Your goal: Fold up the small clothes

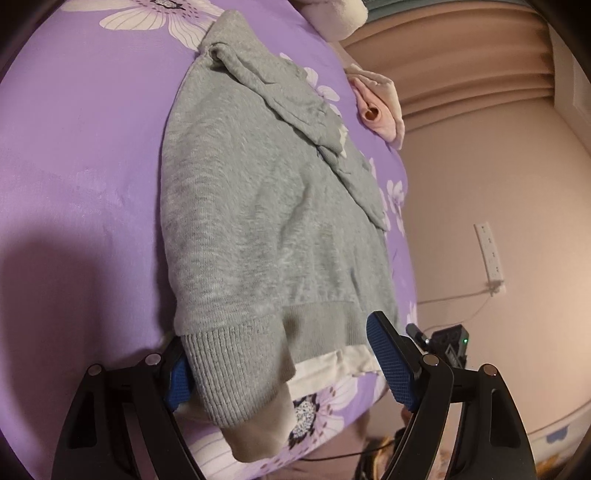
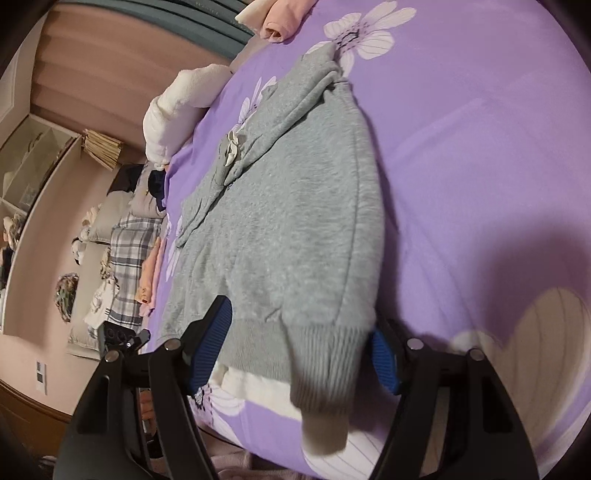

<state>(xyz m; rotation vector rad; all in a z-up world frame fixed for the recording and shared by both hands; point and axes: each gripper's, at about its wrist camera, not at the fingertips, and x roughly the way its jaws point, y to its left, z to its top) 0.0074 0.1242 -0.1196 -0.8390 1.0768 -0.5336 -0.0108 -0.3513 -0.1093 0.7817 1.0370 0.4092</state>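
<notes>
The grey knit sweatshirt point(image 1: 258, 206) lies flat on the purple floral bedsheet point(image 1: 81, 147), near the bed's edge. The left hand-held gripper point(image 1: 291, 365) and right hand-held gripper point(image 2: 303, 354) each stand wide around a ribbed cuff, pads partly hidden behind fabric.

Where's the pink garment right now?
The pink garment lies near the far edge of the purple bedsheet, just beyond the grey sweater's hood, at upper right in the left wrist view and top centre in the right.
</notes>
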